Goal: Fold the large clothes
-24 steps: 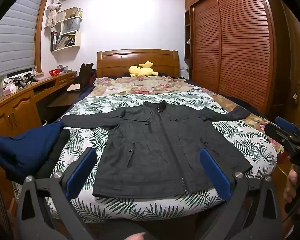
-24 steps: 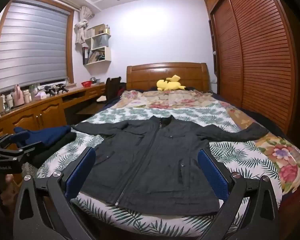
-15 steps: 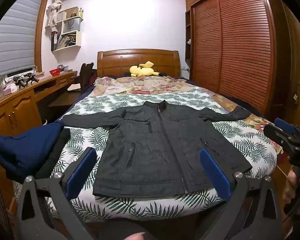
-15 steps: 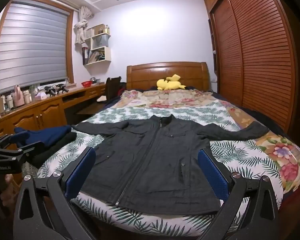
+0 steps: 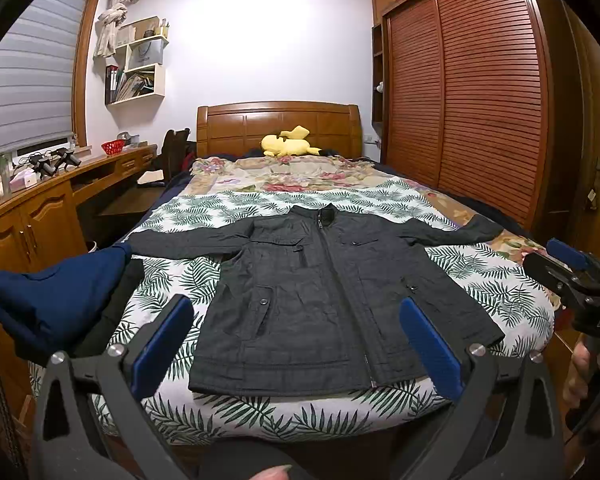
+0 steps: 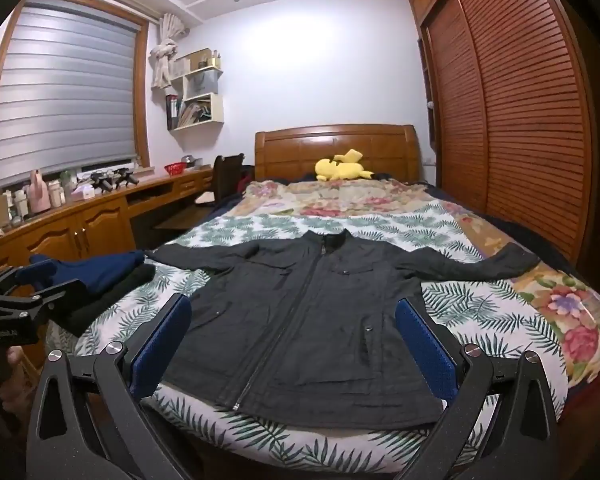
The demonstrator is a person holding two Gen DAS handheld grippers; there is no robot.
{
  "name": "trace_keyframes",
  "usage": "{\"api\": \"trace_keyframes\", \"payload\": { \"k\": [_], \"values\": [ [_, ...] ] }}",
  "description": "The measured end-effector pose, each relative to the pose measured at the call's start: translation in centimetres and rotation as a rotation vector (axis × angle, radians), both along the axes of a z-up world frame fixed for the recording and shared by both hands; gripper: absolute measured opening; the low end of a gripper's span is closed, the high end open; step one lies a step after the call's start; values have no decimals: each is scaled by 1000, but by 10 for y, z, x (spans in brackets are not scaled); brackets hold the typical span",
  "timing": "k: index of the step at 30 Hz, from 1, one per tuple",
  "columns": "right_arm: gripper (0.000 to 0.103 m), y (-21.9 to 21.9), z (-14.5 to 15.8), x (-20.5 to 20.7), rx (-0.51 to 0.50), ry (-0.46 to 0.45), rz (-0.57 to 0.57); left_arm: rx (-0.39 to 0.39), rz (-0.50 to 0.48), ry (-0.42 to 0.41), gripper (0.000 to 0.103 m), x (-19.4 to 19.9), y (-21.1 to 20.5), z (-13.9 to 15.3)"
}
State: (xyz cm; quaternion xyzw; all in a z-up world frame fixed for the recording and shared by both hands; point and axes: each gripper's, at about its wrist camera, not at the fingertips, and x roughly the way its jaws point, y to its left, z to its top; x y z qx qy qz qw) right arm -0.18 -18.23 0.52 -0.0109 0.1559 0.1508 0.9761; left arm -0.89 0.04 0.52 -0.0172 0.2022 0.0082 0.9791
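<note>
No change noted since earlier: jacket (image 5: 332, 300) lies spread flat on bed (image 5: 500, 280), left gripper (image 5: 296, 344) and right gripper (image 6: 292, 344) both released, empty; folding not begun.

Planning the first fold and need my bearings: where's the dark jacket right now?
The dark jacket lies flat, front up, at the foot of the bed in both views, sleeves spread, with the folded navy clothes beside its left sleeve.
</note>
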Motion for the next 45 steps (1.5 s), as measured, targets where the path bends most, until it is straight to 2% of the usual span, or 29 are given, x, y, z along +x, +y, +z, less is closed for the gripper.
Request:
{"api": "trace_keyframes", "payload": {
  "k": [45],
  "values": [
    [103,13,8,-5,-6,0,-3,5,-12,-43,103,-15,-8,15]
  ]
}}
